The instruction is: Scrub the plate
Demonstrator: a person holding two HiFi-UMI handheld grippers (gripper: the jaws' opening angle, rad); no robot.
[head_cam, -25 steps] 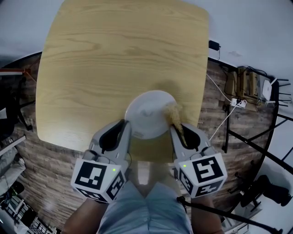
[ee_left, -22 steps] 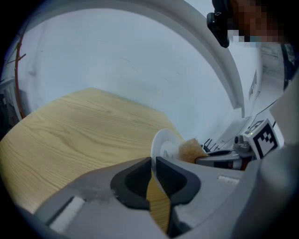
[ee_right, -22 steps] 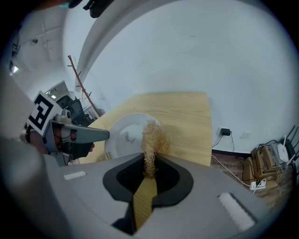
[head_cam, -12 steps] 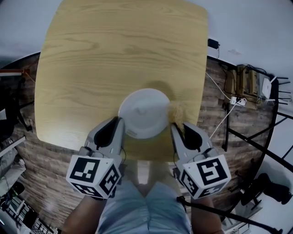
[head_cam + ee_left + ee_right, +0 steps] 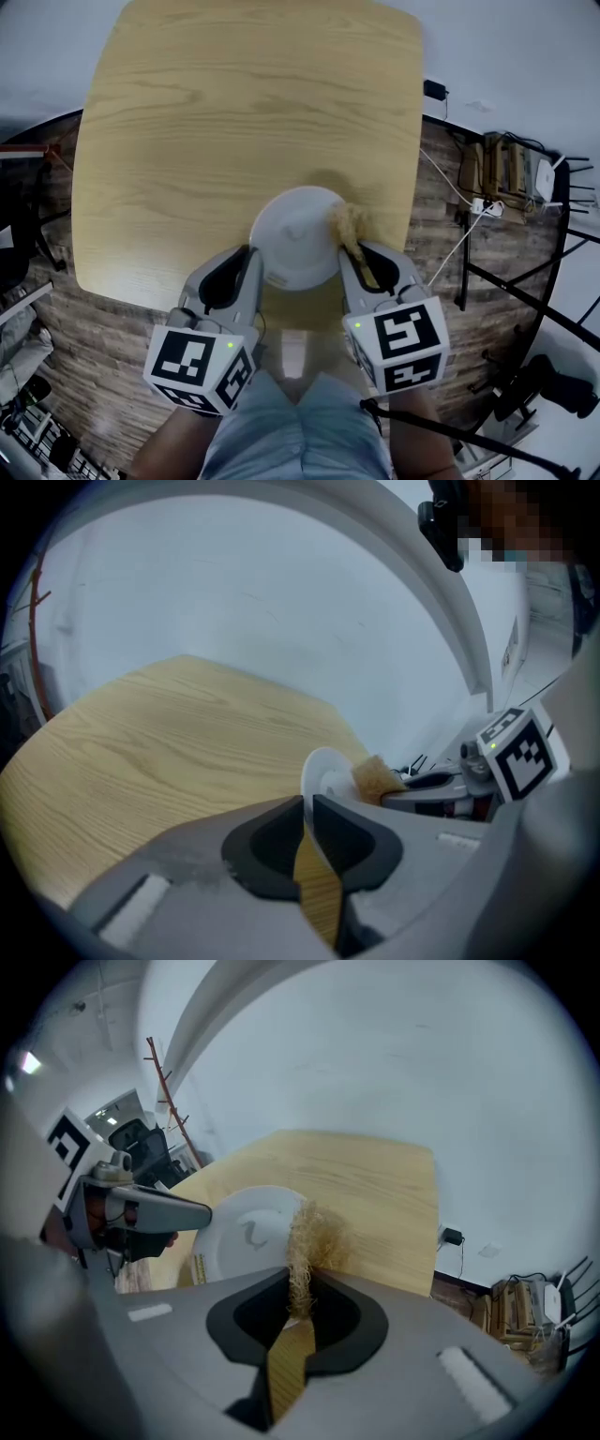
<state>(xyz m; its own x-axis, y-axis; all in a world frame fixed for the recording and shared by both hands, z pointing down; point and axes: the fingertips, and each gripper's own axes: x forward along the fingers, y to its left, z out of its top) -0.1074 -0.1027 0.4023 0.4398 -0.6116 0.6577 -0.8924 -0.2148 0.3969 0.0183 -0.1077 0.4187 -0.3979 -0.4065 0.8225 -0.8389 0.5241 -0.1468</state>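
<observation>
Plate [image 5: 295, 239], white and tilted, hangs over the near edge of the table [image 5: 234, 112]. At its left, the left hand-held gripper [image 5: 251, 259] is clenched on its rim. At its right, the right hand-held gripper [image 5: 352, 255] grasps a straw-coloured scrubber [image 5: 349, 225] that lies against the plate's right edge.

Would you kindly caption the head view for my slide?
Left tool grips the plate; right tool holds a scrubber against it.

Light wood-grain worktop [image 5: 244, 122] with rounded corners, standing on a dark plank floor [image 5: 103, 347]. A white plate [image 5: 295, 234] is at its near edge, contact unclear. A white power strip [image 5: 487, 208] lies on the floor, right.
</observation>
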